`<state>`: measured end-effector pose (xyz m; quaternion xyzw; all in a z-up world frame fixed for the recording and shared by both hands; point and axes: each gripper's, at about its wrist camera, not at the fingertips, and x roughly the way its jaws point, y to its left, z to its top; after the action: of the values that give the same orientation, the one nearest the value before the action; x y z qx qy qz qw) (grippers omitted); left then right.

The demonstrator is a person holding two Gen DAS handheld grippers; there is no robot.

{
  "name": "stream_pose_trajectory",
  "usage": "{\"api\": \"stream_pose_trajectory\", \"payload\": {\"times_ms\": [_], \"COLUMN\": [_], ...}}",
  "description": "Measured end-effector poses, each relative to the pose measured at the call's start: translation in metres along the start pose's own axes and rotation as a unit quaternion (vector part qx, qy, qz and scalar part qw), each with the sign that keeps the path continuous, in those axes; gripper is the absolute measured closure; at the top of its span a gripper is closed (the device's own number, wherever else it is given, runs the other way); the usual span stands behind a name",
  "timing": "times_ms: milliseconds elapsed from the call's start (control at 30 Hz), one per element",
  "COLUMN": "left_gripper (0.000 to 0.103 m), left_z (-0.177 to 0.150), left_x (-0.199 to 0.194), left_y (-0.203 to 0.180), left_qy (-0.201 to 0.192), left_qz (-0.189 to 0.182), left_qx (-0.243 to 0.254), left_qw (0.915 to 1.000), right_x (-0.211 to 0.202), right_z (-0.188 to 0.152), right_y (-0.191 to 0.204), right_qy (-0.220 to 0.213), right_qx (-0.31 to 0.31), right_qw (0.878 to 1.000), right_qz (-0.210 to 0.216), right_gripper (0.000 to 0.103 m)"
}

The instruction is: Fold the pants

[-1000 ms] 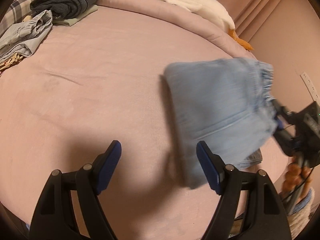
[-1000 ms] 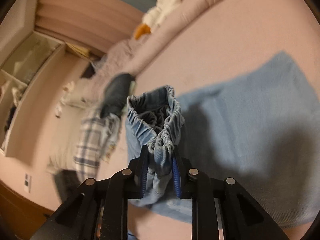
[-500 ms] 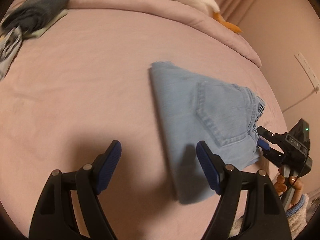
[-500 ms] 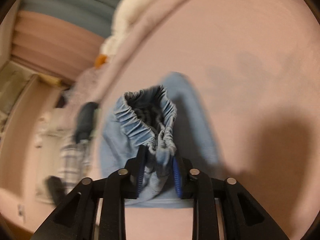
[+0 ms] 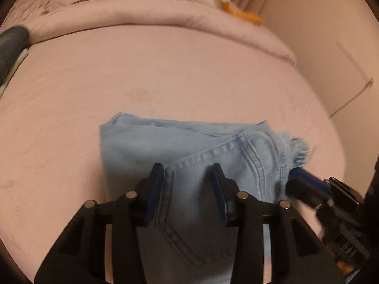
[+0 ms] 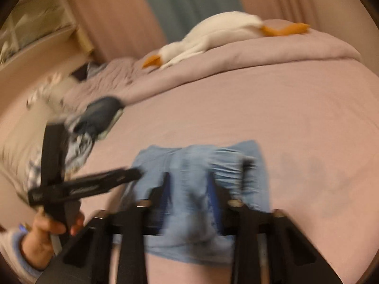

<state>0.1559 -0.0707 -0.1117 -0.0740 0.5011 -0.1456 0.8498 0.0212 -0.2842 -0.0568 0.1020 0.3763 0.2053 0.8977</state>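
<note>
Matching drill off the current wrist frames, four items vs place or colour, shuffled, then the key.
Things:
1. pants
2. plush goose
3. dark folded garment
4. bedsheet

Place or colour:
A. white with orange beak and feet, on the folded quilt at the far end of the bed
B. plain pink
C. light blue denim, folded, in front of both grippers
D. dark, at the left side of the bed

Pairs: 1-C, 2-A, 3-D, 4-B

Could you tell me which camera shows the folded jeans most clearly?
The left wrist view: the jeans lie sharp there, seams and back pocket readable. The right wrist view shows them blurred, only the gathered waistband end between its fingers.
</note>
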Motion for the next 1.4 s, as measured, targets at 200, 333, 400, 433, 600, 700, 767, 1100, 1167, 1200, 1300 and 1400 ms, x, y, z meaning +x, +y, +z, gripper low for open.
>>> {"api": "stream_pose_trajectory", "payload": {"times_ms": [200, 333, 400, 433, 600, 700, 767, 1100, 1167, 1200, 1300, 1400], "left_gripper": [0.063, 0.061, 0.061, 0.061, 0.060, 0.060, 0.060, 0.059, 0.057, 0.054, 0.032, 0.022], "left_z": [0.004, 0.001, -0.003, -0.007, -0.035, -0.059, -0.070, -0.080, -0.082, -0.085, -0.091, -0.091], "left_x": [0.018, 0.008, 0.003, -0.001, -0.018, -0.020, -0.019, -0.026, -0.028, -0.030, -0.041, -0.043], "left_y": [0.002, 0.005, 0.005, 0.005, -0.003, -0.008, -0.011, -0.010, -0.008, -0.005, 0.011, 0.034], "left_qy": [0.029, 0.024, 0.026, 0.025, 0.025, 0.039, 0.040, 0.026, 0.021, 0.018, 0.004, 0.002], "left_qz": [0.005, 0.005, 0.004, 0.003, -0.005, 0.003, 0.012, 0.011, 0.007, 0.004, -0.008, -0.016], "left_qx": [0.018, 0.015, 0.010, 0.007, 0.015, 0.042, 0.057, 0.046, 0.041, 0.038, 0.009, -0.046], "left_qw": [0.9994, 0.9996, 0.9996, 0.9997, 0.9996, 0.9984, 0.9975, 0.9985, 0.9989, 0.9991, 0.9999, 0.9988], "right_x": [0.046, 0.037, 0.029, 0.021, -0.003, 0.011, 0.020, -0.012, -0.011, -0.001, 0.004, -0.006], "right_z": [-0.026, -0.035, -0.029, -0.027, -0.013, -0.010, -0.015, -0.039, -0.042, -0.046, -0.057, -0.053], "right_y": [-0.017, -0.044, -0.045, -0.041, -0.025, -0.025, -0.032, -0.044, -0.040, -0.039, -0.048, -0.060], "right_qy": [0.087, 0.087, 0.094, 0.087, 0.017, 0.028, 0.048, 0.050, 0.050, 0.068, 0.088, 0.082], "right_qx": [-0.015, 0.050, 0.065, 0.062, 0.032, 0.027, 0.032, 0.062, 0.048, 0.038, 0.046, 0.088], "right_qw": [0.994, 0.995, 0.993, 0.994, 0.999, 0.999, 0.996, 0.995, 0.995, 0.992, 0.990, 0.991], "right_qz": [-0.057, -0.015, 0.000, 0.009, 0.022, -0.032, -0.073, -0.059, -0.073, -0.099, -0.097, -0.059], "right_gripper": [0.096, 0.103, 0.103, 0.103, 0.054, 0.055, 0.051, 0.044, 0.044, 0.044, 0.044, 0.043]}}
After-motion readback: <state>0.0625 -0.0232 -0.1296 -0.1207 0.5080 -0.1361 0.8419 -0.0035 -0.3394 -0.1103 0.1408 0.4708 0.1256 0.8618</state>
